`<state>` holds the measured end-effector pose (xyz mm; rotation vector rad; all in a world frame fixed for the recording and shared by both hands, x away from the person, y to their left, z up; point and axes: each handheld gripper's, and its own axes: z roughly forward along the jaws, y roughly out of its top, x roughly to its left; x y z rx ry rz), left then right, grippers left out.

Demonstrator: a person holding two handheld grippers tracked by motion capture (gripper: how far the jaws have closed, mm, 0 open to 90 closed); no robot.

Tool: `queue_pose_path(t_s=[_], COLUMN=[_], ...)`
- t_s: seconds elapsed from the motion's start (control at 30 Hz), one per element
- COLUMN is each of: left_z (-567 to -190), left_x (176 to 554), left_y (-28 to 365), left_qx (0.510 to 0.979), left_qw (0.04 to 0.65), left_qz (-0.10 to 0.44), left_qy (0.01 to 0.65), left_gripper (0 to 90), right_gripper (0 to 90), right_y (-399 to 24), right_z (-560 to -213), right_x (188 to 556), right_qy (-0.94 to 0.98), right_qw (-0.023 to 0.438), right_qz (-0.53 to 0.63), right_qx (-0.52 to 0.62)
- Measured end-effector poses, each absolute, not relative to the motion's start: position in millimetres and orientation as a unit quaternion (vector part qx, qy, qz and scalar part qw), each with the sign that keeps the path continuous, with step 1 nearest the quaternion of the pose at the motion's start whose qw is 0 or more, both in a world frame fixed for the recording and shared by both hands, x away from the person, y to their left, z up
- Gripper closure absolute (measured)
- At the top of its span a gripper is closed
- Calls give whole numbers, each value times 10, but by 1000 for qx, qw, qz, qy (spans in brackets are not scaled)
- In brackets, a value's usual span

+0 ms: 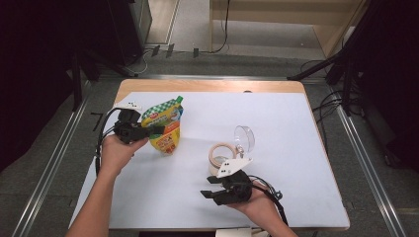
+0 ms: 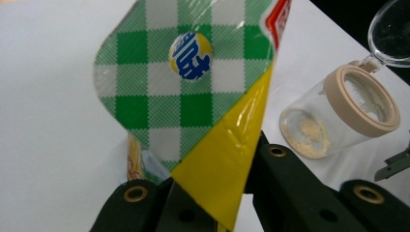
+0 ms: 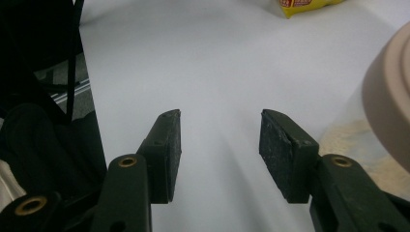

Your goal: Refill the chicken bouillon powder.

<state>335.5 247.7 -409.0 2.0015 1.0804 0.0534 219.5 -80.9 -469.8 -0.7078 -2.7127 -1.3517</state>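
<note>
A snack pouch with a green-and-white check top and a yellow and orange lower part stands upright at the table's left. My left gripper is shut on its edge. In the left gripper view the pouch rises between the black jaws of that gripper, which pinch its yellow fold. A glass jar with a beige rim and an open hinged lid sits near the middle. My right gripper lies just in front of the jar and is open. The right gripper view shows this gripper with bare sheet between its pads.
A white sheet covers most of the wooden table. The jar holds some pale powder. Its beige rim is close on the right in the right gripper view. Dark stands and cables ring the table on the floor.
</note>
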Motion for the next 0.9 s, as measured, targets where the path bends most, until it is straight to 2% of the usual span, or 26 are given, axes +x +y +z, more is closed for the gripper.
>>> queue_pose_path(t_s=[0.2,0.5,0.9], left_z=[-4065,-3921,-3536], left_x=[3352,3326,3144], left_y=[2495,2496,2318], left_qx=[800,805,820], left_qw=[417,421,440], left_qz=[33,12,-14], left_qy=[431,418,366], left_gripper=[900,900,900], right_gripper=[521,526,536], right_y=[-764,-769,-765], right_z=[-4744,-4750,-4776], right_x=[2201,2195,2232], right_qy=[-873,-868,-867], right_qw=[17,14,13], right_qz=[-430,-436,-438], right_qx=[-231,-237,-238])
